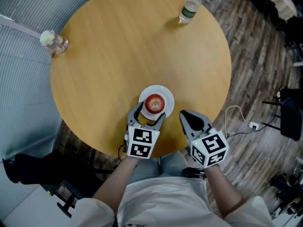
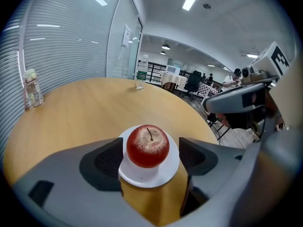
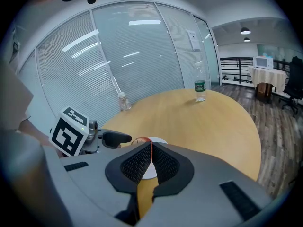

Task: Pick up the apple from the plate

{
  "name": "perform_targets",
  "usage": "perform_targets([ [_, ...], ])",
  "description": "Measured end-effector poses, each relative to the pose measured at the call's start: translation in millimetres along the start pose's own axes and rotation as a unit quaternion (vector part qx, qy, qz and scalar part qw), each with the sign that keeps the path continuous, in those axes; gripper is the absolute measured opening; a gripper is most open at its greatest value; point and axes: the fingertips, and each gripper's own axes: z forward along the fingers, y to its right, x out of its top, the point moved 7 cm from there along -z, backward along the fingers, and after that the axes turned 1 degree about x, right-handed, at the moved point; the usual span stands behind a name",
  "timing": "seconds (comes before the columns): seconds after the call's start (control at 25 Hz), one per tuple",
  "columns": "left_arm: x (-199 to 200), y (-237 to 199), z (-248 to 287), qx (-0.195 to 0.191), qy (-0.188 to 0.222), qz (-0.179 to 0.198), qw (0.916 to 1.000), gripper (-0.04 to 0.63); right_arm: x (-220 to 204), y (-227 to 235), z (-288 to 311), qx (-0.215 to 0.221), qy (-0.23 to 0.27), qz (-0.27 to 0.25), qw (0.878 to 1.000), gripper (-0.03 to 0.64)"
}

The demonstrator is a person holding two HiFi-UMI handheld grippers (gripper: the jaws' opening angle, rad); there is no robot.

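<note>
A red apple sits upright on a small white plate near the front edge of a round wooden table. My left gripper is open, one jaw on each side of the apple, and a gap shows between each pad and the fruit. The plate's rim lies between the jaw bases. My right gripper is shut and holds nothing, just right of the plate. In the right gripper view its closed jaws hide most of the apple and the plate.
A green-labelled water bottle stands at the table's far right edge. A small clear bottle stands at the far left edge by the blinds. A cable and plug lie on the wooden floor to the right.
</note>
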Motion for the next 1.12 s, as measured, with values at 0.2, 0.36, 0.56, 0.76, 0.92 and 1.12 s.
perform_targets([
  [0.2,-2.1,0.4,14.3,0.002,-0.011,0.002,0.9999,0.396,-2.3,1.8,0.3,0.0,-0.003,0.003,1.0,0.032],
  [0.36,-3.2,-0.2,22.1,0.01,-0.019,0.006,0.9998,0.399,-4.9,3.4,0.0,0.0,-0.007,0.006,1.0,0.032],
  [0.56,-7.1,-2.4,31.6,0.014,-0.011,0.015,0.9997,0.408,-6.8,5.7,-0.3,-0.001,-0.009,0.008,1.0,0.032],
  [0.76,-10.5,-3.7,38.3,0.012,-0.019,0.008,0.9997,0.408,-7.6,10.4,-2.4,-0.003,-0.011,0.011,1.0,0.032],
  [0.92,-9.7,-2.8,41.7,0.013,-0.02,0.006,0.9997,0.408,-9.0,12.9,-3.4,-0.004,-0.012,0.013,1.0,0.032],
  [1.12,-12.4,-0.3,43.5,0.022,-0.036,0.003,0.9991,0.39,-9.4,14.3,-3.9,-0.004,-0.012,0.013,1.0,0.032],
])
